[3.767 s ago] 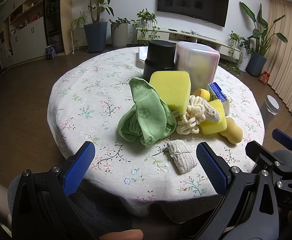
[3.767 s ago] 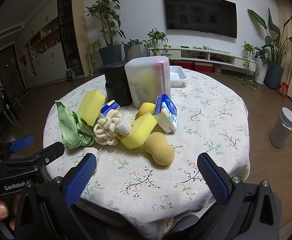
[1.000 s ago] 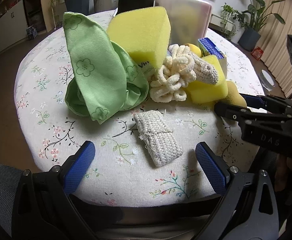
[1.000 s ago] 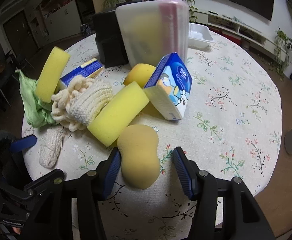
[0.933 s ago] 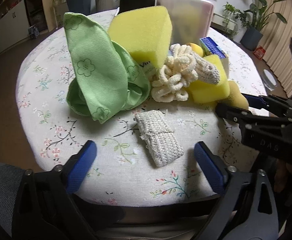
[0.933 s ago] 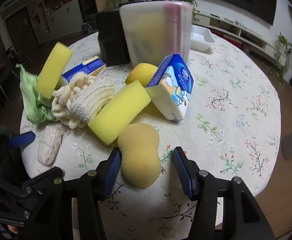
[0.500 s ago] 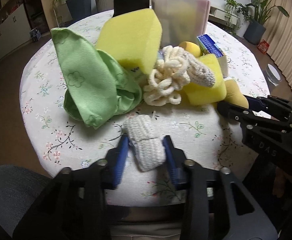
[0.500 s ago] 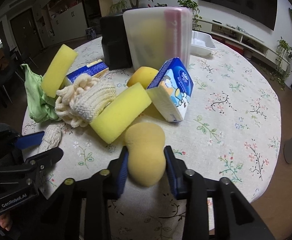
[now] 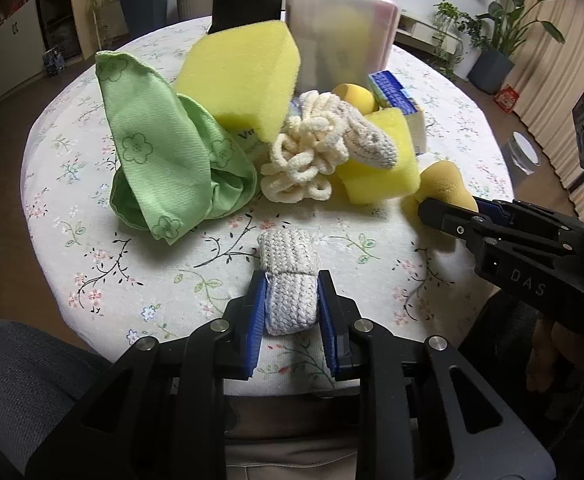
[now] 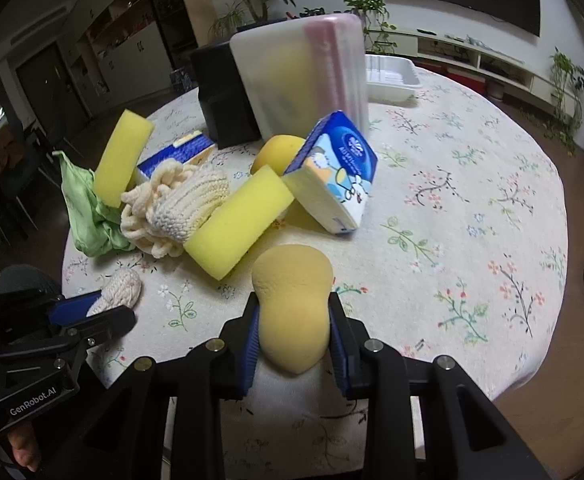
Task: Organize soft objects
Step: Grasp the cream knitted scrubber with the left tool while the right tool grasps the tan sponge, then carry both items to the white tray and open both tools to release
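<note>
Both fingers (image 9: pixel 261 322) apparently on soft items (image 10: pixel 292 308)

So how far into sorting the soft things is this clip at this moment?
Barely started: nothing looks sorted yet. In hand: the left gripper is shut on the white knitted cloth, and the right gripper, jaws closing, pinches the tan peanut-shaped sponge; both items sit on the table. Left: green cloth, two yellow sponges, the cream yarn bundle and tissue packs remain piled.

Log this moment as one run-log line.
left gripper: shut on knitted cloth | right gripper: closing on tan sponge | both items on table
</note>
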`<action>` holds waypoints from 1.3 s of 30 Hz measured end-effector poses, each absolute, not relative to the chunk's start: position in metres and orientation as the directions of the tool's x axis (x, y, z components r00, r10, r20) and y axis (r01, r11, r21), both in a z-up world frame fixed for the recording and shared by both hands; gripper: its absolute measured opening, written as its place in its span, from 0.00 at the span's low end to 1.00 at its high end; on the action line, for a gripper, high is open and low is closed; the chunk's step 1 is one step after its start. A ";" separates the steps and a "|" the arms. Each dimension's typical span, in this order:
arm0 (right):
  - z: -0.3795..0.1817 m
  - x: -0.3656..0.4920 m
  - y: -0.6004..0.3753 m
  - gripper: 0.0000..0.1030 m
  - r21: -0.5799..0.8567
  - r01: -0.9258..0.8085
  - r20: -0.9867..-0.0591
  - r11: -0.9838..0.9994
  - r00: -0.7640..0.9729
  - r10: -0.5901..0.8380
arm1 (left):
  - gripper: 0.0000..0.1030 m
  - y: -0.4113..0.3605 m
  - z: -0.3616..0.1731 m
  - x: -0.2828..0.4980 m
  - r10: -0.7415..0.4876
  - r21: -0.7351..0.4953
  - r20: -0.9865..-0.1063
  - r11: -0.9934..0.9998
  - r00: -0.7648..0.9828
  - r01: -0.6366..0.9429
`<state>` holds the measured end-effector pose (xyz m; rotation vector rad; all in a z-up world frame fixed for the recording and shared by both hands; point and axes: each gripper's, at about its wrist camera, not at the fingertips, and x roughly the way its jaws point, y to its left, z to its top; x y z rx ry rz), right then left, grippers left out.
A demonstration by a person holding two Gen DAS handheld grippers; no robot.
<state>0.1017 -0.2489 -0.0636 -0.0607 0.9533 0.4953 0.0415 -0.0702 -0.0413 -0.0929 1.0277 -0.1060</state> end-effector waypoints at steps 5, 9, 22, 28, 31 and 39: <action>-0.058 0.090 -0.251 0.32 0.194 -0.421 -0.786 0.886 0.474 0.397 | 0.22 -0.062 -0.037 0.037 -0.170 -0.158 -0.834 0.985 0.524 0.068; -0.055 0.081 -0.256 0.32 0.214 -0.412 -0.793 0.886 0.456 0.404 | 0.22 -0.045 -0.031 0.032 -0.191 -0.181 -0.821 0.981 0.538 0.072; -0.008 0.095 -0.289 0.32 0.216 -0.355 -0.787 0.910 0.488 0.377 | 0.22 0.028 0.020 0.033 -0.255 -0.268 -0.736 0.960 0.627 0.076; 0.008 0.120 -0.293 0.32 0.217 -0.347 -0.783 0.912 0.496 0.375 | 0.22 0.058 0.053 0.063 -0.231 -0.226 -0.695 0.969 0.681 0.097; 0.020 0.141 -0.301 0.32 0.210 -0.341 -0.775 0.916 0.513 0.369 | 0.22 0.069 0.072 0.091 -0.198 -0.169 -0.680 0.979 0.706 0.112; 0.044 0.245 -0.323 0.32 0.175 -0.305 -0.784 0.936 0.532 0.320 | 0.22 0.063 0.097 0.207 -0.172 -0.021 -0.672 0.977 0.721 0.214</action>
